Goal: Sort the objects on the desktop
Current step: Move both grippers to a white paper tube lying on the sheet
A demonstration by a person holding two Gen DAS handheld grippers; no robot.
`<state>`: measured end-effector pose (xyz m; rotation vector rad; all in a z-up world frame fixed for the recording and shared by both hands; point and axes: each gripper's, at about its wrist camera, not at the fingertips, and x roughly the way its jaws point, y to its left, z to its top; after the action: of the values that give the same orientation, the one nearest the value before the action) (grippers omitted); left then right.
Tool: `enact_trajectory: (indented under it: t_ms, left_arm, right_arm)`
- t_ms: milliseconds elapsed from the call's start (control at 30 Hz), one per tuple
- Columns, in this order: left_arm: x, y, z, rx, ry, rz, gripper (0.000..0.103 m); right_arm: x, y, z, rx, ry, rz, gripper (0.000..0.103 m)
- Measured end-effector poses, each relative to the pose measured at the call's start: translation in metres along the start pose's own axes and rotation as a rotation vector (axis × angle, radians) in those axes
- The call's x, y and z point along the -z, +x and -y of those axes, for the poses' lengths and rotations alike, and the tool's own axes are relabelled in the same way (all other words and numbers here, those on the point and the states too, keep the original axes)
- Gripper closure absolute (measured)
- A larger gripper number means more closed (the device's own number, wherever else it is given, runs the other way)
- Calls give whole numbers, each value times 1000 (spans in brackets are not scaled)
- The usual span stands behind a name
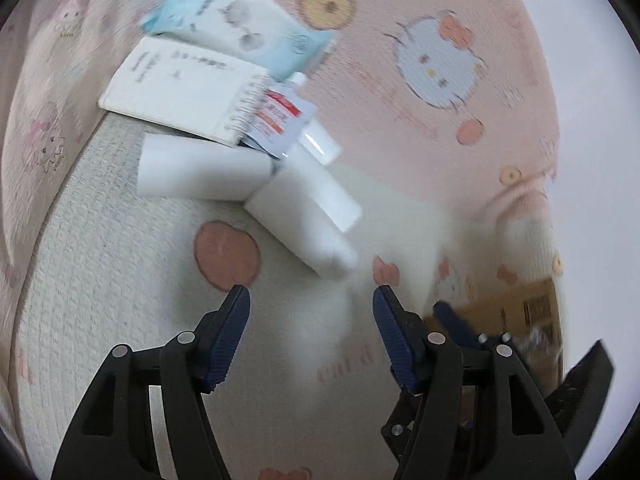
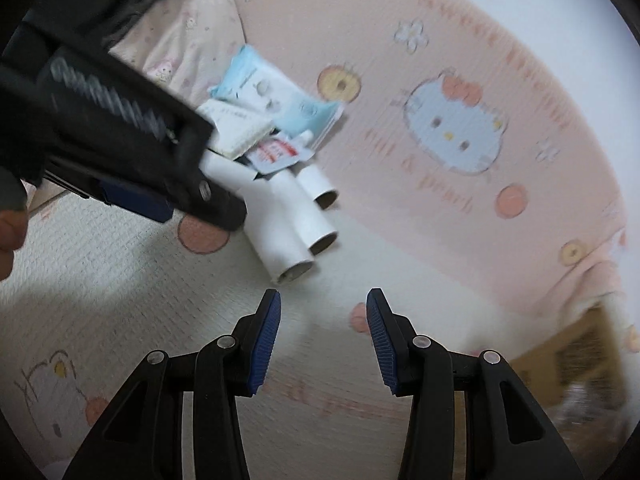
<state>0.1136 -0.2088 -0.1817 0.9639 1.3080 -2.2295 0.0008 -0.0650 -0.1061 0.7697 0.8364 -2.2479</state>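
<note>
Ahead of the left tool (image 1: pixel 310 296), a little beyond its fingertips, lies the heap of things to sort: three white rolls (image 1: pixel 304 224) side by side, the nearest one just past the gap between the pads, a fourth white roll (image 1: pixel 200 174) lying across them to the tool's left, then a red-and-white sachet (image 1: pixel 276 120), a spiral notebook (image 1: pixel 184 88) and, farthest off, a pale blue tissue pack (image 1: pixel 240 12). This tool stands wide open with nothing between its jaws. The right tool (image 2: pixel 323 300) is parted about halfway, also empty; the rolls' open ends (image 2: pixel 296 270) face it, just ahead and slightly to its left. Everything rests on a pink and cream cartoon-print blanket (image 2: pixel 460 60); the surface under it is not visible. Bare cream cloth lies directly under both tools, and open pink cloth runs off to the right of the heap. Crossing the right tool's upper left is the left tool's black body (image 2: pixel 132 152), which hides part of the notebook and the crosswise roll. A cardboard box (image 2: pixel 572 356) sits to the right tool's near right, at the blanket's edge.
</note>
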Motion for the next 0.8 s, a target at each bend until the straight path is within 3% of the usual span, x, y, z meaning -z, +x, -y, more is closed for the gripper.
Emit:
enact_trajectory:
  t_ms: [200, 367, 633, 800]
  left_arm:
    - [-28, 14, -8, -33, 38, 6, 35]
    - [-50, 30, -13, -53, 59, 10, 35]
    - [-72, 40, -17, -51, 40, 34, 35]
    - [-75, 44, -10, -49, 45, -7, 35]
  right_arm:
    - [-8, 36, 14, -59, 110, -97, 61]
    - [-12, 52, 29, -217, 279, -132, 61]
    - [-14, 75, 36, -282, 401, -194, 61]
    - [-4, 84, 49, -350, 531, -225, 61]
